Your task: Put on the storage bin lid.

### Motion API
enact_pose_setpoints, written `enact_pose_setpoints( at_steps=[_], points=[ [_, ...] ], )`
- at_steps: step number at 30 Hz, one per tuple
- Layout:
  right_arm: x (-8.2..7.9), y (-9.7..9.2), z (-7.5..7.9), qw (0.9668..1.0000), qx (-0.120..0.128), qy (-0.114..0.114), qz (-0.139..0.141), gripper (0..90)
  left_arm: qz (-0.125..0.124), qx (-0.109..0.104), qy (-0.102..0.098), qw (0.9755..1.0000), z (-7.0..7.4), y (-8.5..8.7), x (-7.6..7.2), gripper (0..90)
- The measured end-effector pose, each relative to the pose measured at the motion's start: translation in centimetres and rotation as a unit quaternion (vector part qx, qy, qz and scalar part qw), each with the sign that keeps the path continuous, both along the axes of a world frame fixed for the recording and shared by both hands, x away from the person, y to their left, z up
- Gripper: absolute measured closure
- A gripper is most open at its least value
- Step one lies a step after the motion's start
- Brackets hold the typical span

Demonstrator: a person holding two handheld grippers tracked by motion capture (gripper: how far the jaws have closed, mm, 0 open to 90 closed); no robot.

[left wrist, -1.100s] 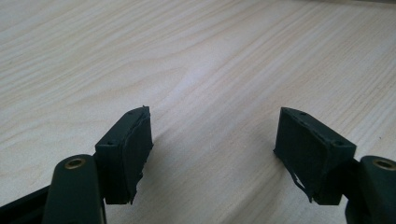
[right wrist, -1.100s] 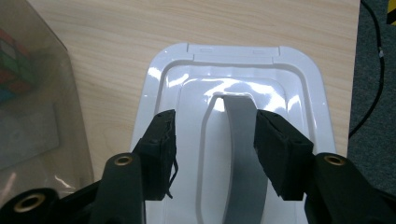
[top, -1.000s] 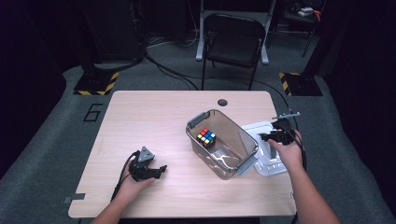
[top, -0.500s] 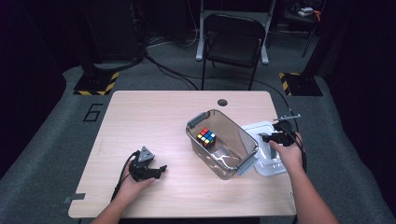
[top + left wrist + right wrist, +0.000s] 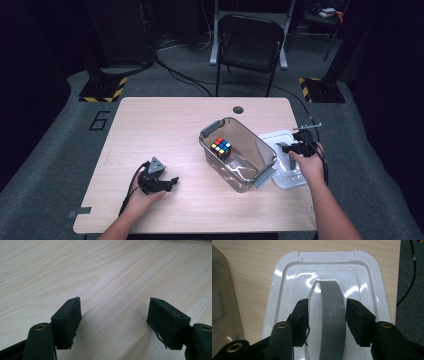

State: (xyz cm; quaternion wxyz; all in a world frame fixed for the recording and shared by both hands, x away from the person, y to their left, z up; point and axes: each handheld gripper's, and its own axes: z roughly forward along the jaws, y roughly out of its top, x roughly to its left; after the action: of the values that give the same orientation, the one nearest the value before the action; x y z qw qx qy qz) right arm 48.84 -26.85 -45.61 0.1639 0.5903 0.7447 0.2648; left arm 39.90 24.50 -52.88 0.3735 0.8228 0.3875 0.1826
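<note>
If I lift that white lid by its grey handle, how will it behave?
The lid looks like thin moulded plastic, so probably light and fairly stiff. Its glossy surface suggests it may be slippery. The right gripper has been closing around the arched handle; gripped off-centre, the lid may tilt.

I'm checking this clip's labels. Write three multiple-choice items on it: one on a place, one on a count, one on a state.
1. Where does the puzzle cube lie?
A. in the clear bin
B. on the white lid
C. on the bare table

2. How many chairs stand behind the table?
A. none
B. one
C. three

3. How do the right gripper jaws stand?
A. pressed on the bin's wall
B. either side of the lid's grey handle, gaps showing
C. shut with nothing between them

Answers: 1 A, the cube sits inside the bin's walls. 2 B, a single folding chair. 3 B, white shows between each pad and the handle.
</note>
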Motion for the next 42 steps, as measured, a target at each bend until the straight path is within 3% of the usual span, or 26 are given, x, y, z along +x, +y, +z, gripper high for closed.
enact_pose_setpoints(
  at_steps=[3, 7, 15, 34, 42],
  points=[
    [0.05, 0.00, -0.08, 1.0000, -0.005, -0.004, 0.001, 53.5, 0.000, 0.000, 0.000, 1.0000, 0.00, 0.00, 0.00, 27.2],
    [0.11, 0.05, -0.33, 1.0000, -0.006, 0.007, -0.001, 55.6, 0.000, 0.000, 0.000, 1.0000, 0.00, 0.00, 0.00, 27.2],
    [0.06, -0.10, -0.72, 0.9999, -0.012, 0.006, 0.003, 66.1, 0.000, 0.000, 0.000, 1.0000, 0.00, 0.00, 0.00, 27.2],
    [-0.09, 0.00, -0.48, 0.9997, -0.009, 0.021, 0.010, 66.8, -0.002, 0.001, 0.002, 1.0000, 0.03, 0.03, 0.01, 27.2],
    [-0.15, -0.27, -0.16, 0.9998, -0.006, 0.015, 0.012, 66.9, -0.002, 0.001, 0.002, 1.0000, 0.04, 0.03, 0.01, 27.2]
  ],
)
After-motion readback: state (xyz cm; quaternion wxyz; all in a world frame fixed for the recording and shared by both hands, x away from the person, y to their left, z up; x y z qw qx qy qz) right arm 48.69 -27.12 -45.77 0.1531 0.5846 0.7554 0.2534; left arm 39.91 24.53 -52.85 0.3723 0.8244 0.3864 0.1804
